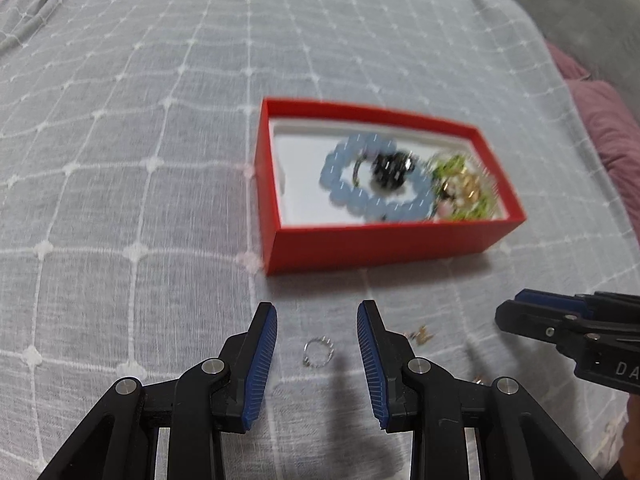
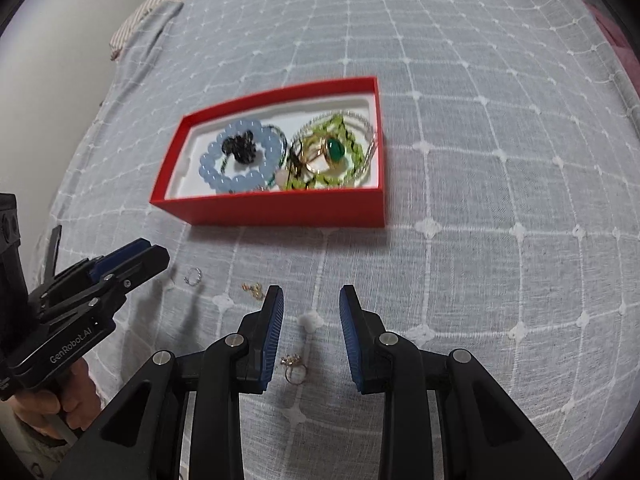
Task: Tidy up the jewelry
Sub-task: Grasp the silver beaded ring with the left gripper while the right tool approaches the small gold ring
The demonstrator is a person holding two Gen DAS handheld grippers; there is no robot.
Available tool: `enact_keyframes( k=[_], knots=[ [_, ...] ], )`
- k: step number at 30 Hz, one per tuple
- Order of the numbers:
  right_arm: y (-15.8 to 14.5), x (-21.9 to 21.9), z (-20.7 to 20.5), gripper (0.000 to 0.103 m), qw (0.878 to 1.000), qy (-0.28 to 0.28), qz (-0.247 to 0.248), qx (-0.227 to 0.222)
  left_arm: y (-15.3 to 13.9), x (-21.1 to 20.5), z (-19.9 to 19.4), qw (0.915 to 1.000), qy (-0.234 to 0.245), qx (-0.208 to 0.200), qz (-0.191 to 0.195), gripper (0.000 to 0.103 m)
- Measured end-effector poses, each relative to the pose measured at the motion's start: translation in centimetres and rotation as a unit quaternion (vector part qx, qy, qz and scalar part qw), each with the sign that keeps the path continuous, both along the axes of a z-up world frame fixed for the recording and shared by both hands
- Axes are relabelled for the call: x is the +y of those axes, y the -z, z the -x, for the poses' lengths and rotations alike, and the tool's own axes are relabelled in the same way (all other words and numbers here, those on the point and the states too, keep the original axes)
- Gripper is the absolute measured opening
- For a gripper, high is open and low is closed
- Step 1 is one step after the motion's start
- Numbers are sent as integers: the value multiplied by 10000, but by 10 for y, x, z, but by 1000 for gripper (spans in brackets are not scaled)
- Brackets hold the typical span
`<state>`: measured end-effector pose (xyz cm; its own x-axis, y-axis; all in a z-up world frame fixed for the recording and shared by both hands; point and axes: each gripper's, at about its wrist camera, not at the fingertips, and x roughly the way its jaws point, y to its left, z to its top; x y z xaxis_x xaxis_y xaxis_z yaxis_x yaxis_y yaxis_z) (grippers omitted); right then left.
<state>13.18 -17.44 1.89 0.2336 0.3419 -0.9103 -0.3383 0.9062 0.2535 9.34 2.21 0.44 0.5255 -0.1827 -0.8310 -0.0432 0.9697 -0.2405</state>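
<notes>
A red box [image 1: 376,246] [image 2: 280,210] with a white liner holds a pale blue bead bracelet [image 1: 340,184] [image 2: 216,168], a black piece [image 1: 390,170] [image 2: 240,146], green beads [image 2: 352,152] and a gold ring with a green stone [image 2: 334,150]. My left gripper [image 1: 317,312] is open above a small silver ring [image 1: 318,354] [image 2: 193,277] lying on the cloth between its fingers. My right gripper [image 2: 311,292] is open and empty; a gold ring [image 2: 294,368] lies on the cloth between its fingers. Small gold pieces [image 1: 418,334] [image 2: 252,288] lie between the two rings.
Everything rests on a grey bedcover [image 1: 140,160] [image 2: 500,200] with a white grid pattern. A purple cushion [image 1: 604,120] and grey sofa edge lie at the right. A striped pillow [image 2: 160,4] sits at the far left. A hand [image 2: 52,408] holds the left gripper.
</notes>
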Motion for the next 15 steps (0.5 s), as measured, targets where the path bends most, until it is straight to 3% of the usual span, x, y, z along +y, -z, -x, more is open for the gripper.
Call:
enact_keyframes(
  k=[4, 15],
  knots=[
    [5, 1, 1, 31, 9999, -27, 39, 121, 12, -4, 0, 9997, 52, 241, -46, 35],
    [4, 2, 1, 31, 9999, -26, 27, 111, 24, -15, -1, 9984, 223, 426, -290, 35]
  ],
)
